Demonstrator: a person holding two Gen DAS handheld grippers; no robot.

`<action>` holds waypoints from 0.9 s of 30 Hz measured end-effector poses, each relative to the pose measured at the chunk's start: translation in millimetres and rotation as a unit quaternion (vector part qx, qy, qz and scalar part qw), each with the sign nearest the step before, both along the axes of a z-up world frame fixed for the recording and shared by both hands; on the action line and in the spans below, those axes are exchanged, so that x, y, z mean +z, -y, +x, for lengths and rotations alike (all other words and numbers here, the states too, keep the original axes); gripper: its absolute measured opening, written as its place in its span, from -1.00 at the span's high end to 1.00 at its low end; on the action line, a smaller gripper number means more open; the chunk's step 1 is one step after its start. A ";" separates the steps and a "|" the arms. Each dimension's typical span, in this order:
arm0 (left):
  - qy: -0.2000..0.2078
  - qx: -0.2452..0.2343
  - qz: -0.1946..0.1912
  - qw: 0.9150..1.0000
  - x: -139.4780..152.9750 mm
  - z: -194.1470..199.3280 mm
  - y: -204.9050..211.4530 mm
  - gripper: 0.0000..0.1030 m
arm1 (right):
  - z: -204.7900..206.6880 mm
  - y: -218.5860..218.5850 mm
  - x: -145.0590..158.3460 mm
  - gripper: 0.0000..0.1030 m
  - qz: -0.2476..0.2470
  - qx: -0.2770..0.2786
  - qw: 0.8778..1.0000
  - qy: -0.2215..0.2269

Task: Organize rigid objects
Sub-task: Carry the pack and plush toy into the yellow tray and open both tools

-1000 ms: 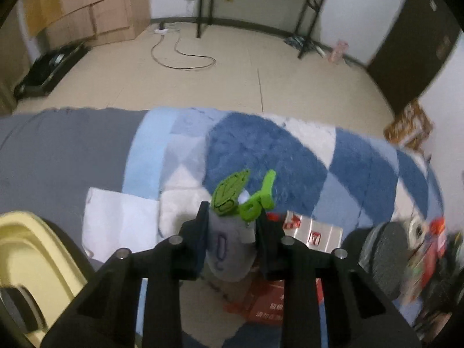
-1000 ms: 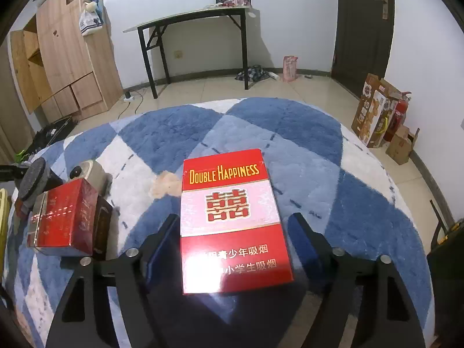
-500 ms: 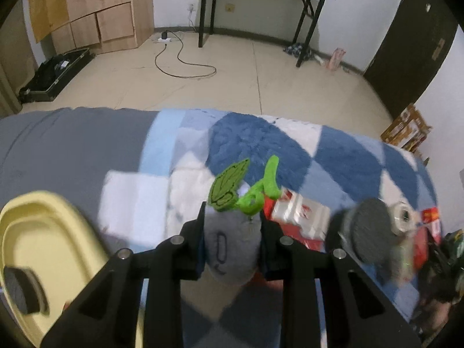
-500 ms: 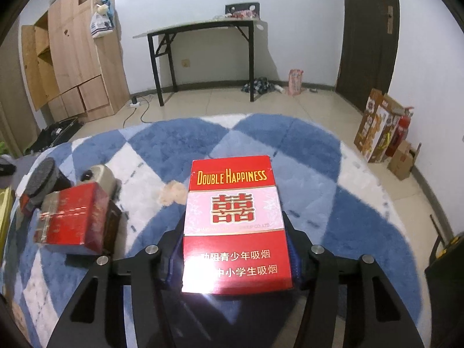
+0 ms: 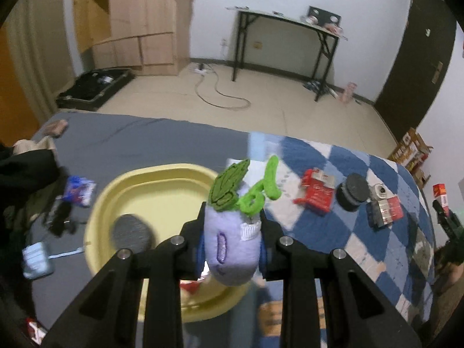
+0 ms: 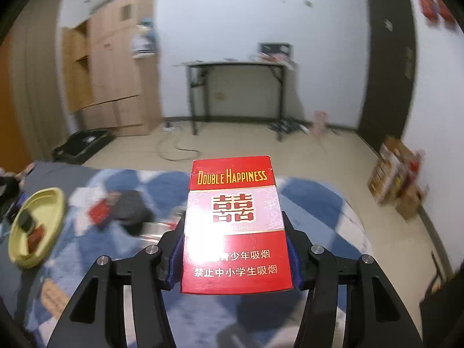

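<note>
Lilac plush toy [image 5: 232, 243] with green felt leaves sits clamped in the left tool [image 5: 232, 240], held above the near rim of the yellow tray [image 5: 174, 179] on the bed. Raised over the blue checked blanket [image 6: 313, 197], the right tool [image 6: 236, 249] grips a red cigarette carton [image 6: 235, 226].

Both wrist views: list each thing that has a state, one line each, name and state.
Left gripper: shut on the plush toy.
Purple plush toy: held, lifted over the tray's edge.
Right gripper: shut on the carton.
Double Happiness cigarette carton: held, lifted off the blanket.
Yellow tray: partly filled.
Dark door: closed.
</note>
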State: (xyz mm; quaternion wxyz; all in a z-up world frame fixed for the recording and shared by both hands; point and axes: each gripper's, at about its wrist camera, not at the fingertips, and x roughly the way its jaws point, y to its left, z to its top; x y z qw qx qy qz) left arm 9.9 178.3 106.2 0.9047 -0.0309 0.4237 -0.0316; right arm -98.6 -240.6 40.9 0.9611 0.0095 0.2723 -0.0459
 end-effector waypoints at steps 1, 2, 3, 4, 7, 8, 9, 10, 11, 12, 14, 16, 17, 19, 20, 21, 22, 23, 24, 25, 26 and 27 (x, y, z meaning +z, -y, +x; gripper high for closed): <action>0.004 0.006 0.003 1.000 -0.6 -3.8 -8.6 0.44 | 1.4 -20.4 10.8 -0.07 -0.004 0.027 1.000 0.006; 0.003 0.016 -0.002 1.000 -3.1 -7.9 -21.2 0.44 | 0.3 -32.9 15.6 -0.07 -0.005 0.042 0.999 0.008; -0.001 0.025 -0.013 1.000 -7.4 -9.1 -30.8 0.44 | 3.3 -56.1 24.0 -0.07 -0.004 0.070 0.997 0.012; -0.005 0.035 -0.024 0.999 -12.3 -8.6 -40.7 0.44 | 4.9 -70.6 27.9 -0.07 -0.001 0.088 0.996 0.013; -0.021 0.058 -0.025 0.998 -27.9 -3.5 -63.8 0.44 | 22.0 -131.1 33.1 -0.07 0.023 0.156 0.988 0.005; -0.029 0.063 -0.018 0.997 -33.3 -1.0 -70.7 0.44 | 30.0 -149.0 31.0 -0.07 0.031 0.174 0.984 0.000; -0.035 0.068 -0.021 0.997 -37.8 -1.2 -78.0 0.44 | 40.4 -170.6 26.9 -0.07 0.037 0.194 0.980 -0.008; -0.042 0.074 -0.030 0.996 -42.5 0.1 -84.7 0.44 | 53.4 -195.6 20.4 -0.07 0.044 0.216 0.975 -0.020; -0.057 0.079 -0.041 0.994 -49.9 1.4 -93.2 0.44 | 63.9 -214.9 14.6 -0.07 0.046 0.232 0.971 -0.028; -0.074 0.083 -0.043 0.993 -55.9 2.0 -98.5 0.44 | 75.7 -238.5 7.3 -0.07 0.042 0.251 0.966 -0.037; -0.101 0.087 -0.045 0.990 -68.0 -1.8 -104.8 0.44 | 96.7 -275.0 -6.4 -0.07 0.037 0.284 0.956 -0.059; -0.130 0.073 -0.057 0.987 -79.5 -7.0 -104.8 0.43 | 121.7 -315.6 -26.2 -0.07 0.020 0.317 0.944 -0.091; -0.151 0.060 -0.061 0.985 -89.5 -9.9 -103.8 0.43 | 130.8 -325.4 -32.0 -0.07 0.012 0.325 0.940 -0.100; -0.192 0.042 -0.061 0.979 -111.5 -12.3 -103.0 0.43 | 150.1 -350.6 -49.7 -0.07 -0.005 0.342 0.930 -0.131; -0.211 0.039 -0.065 0.975 -122.5 -12.2 -104.3 0.43 | 159.3 -360.2 -55.6 -0.07 -0.013 0.348 0.927 -0.140; -0.224 0.037 -0.064 0.972 -132.1 -11.0 -104.9 0.43 | 170.4 -366.5 -61.6 -0.07 -0.022 0.353 0.924 -0.146; -0.231 0.032 -0.061 0.970 -140.5 -9.0 -105.7 0.43 | 180.8 -373.3 -68.0 -0.07 -0.026 0.358 0.920 -0.155; -0.232 0.028 -0.062 0.970 -146.7 -5.9 -107.6 0.43 | 191.6 -379.2 -73.4 -0.07 -0.028 0.363 0.917 -0.165; -0.231 0.030 -0.072 0.970 -152.1 -1.4 -111.2 0.43 | 197.2 -387.8 -78.6 -0.07 -0.037 0.368 0.913 -0.171; -0.223 0.031 -0.080 0.971 -153.7 2.2 -113.6 0.43 | 199.1 -397.0 -77.1 -0.07 -0.045 0.370 0.912 -0.173; -0.211 0.034 -0.089 0.973 -154.7 6.8 -116.7 0.43 | 203.1 -402.5 -82.0 -0.07 -0.057 0.370 0.910 -0.178; -0.206 0.037 -0.095 0.973 -155.8 10.7 -118.5 0.43 | 206.7 -412.2 -83.6 -0.07 -0.065 0.369 0.909 -0.183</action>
